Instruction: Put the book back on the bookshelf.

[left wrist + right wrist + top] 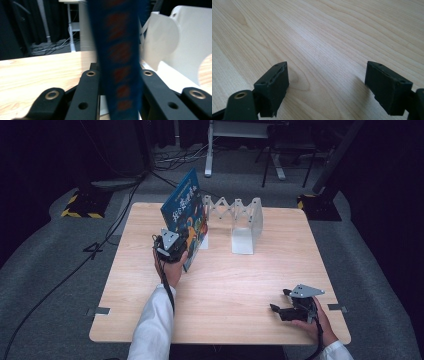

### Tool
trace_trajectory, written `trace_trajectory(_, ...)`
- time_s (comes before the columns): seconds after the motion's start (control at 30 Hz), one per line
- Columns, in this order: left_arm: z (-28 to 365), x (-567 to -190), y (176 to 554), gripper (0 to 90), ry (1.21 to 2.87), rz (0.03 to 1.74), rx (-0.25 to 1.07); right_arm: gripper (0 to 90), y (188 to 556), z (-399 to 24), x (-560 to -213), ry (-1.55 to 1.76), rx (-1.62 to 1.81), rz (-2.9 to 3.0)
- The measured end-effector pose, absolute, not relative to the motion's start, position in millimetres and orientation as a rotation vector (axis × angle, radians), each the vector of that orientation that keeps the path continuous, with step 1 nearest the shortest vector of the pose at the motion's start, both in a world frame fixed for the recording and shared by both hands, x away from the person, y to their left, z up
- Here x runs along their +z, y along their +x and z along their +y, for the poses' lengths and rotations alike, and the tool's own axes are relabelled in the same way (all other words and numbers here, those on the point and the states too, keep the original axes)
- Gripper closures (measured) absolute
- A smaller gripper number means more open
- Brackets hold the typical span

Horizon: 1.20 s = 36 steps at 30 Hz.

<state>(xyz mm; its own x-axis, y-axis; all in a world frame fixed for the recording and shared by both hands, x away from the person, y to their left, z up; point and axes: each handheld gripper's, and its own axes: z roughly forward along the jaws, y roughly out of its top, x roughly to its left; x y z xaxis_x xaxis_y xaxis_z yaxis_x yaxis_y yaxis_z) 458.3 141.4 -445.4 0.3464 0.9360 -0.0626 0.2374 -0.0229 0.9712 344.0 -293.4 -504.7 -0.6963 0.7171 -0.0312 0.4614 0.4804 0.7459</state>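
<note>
1. The left tool (176,245) is clenched on a blue picture book (184,207), both jaws pressing the blue spine (117,60) from either side in the left gripper view.
2. The book stands tilted near the far left part of the table (225,285), just beside the left end plate of a white expanding book rack (240,220).
3. The right tool (287,307) rests released near the table's near right corner, its jaws wide apart over bare wood with nothing between them.
4. The book looks thin, stiff-covered and fairly light, though tall enough to swing or twist in a low grip.
5. Its glossy cover may slip, so holding low on the spine, close to the bottom edge, seems soundest for steering it between the rack's plates.
</note>
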Motion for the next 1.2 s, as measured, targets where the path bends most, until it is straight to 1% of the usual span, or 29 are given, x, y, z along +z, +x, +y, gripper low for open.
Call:
trace_trajectory(0.07, 144, -447, 460, 76.7, 1.503, 1.127, 0.800, 19.8, 344, -293, -505, 0.994, 1.054, 2.392)
trace_trajectory(0.2, 145, -450, 457, 73.8, 1.506, 1.128, 0.842, 19.9, 344, -294, -505, 0.996, 1.056, 2.395)
trace_trajectory(0.37, 141, -451, 453, 68.8, 1.587, 1.098, 0.904, 19.8, 345, -294, -505, 1.000, 1.056, 2.399)
trace_trajectory(0.5, 142, -453, 451, 66.2, 1.627, 1.085, 0.904, 19.8, 345, -294, -505, 1.002, 1.059, 2.400)
trace_trajectory(0.6, 143, -457, 448, 61.1, 1.683, 1.067, 0.901, 19.8, 345, -294, -505, 1.005, 1.060, 2.402)
trace_trajectory(0.77, 139, -461, 441, 61.4, 1.751, 1.000, 0.902, 19.7, 345, -294, -505, 1.007, 1.060, 2.403)
trace_trajectory(0.8, 138, -461, 440, 60.8, 1.760, 0.998, 0.915, 19.7, 345, -294, -505, 1.009, 1.061, 2.403)
trace_trajectory(1.0, 136, -461, 444, 62.1, 1.744, 1.021, 0.905, 19.6, 346, -294, -505, 1.010, 1.061, 2.404)
trace_trajectory(1.2, 130, -459, 449, 61.0, 1.760, 1.026, 0.924, 19.6, 346, -294, -505, 1.010, 1.060, 2.404)
